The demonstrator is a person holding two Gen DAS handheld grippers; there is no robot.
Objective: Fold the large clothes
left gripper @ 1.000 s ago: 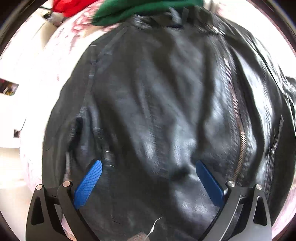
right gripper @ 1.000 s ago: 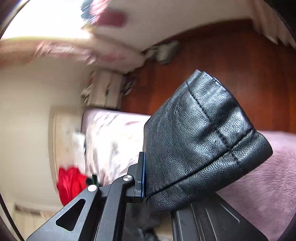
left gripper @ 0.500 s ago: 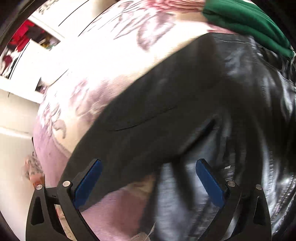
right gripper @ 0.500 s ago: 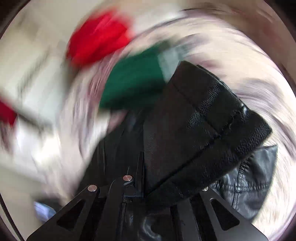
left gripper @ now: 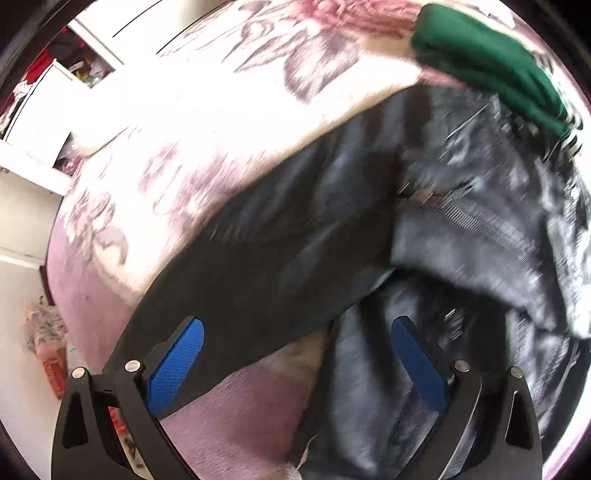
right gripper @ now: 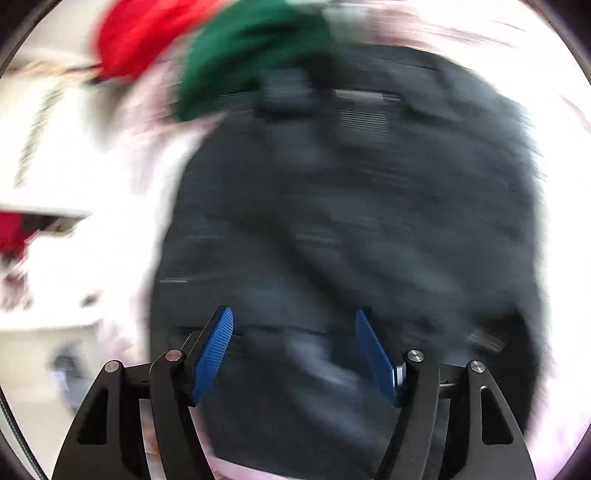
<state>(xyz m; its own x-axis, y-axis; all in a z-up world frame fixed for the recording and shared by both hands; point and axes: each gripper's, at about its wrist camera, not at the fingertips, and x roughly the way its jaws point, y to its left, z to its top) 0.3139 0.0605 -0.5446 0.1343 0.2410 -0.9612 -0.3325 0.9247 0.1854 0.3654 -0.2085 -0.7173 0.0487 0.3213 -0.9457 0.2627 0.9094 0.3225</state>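
Note:
A black leather jacket lies on a pink floral bedspread, its dark lining side and a zipper showing. My left gripper is open and empty, just above the jacket's near edge. In the right wrist view the jacket fills the middle, heavily blurred. My right gripper is open and empty above it.
A folded green garment lies at the jacket's far end, also in the right wrist view. A red garment lies beyond it. White furniture and the floor are to the left of the bed.
My right gripper has let go of the jacket's sleeve and opened, swinging down over the jacket. My left gripper has shifted left toward the jacket's edge, still open.

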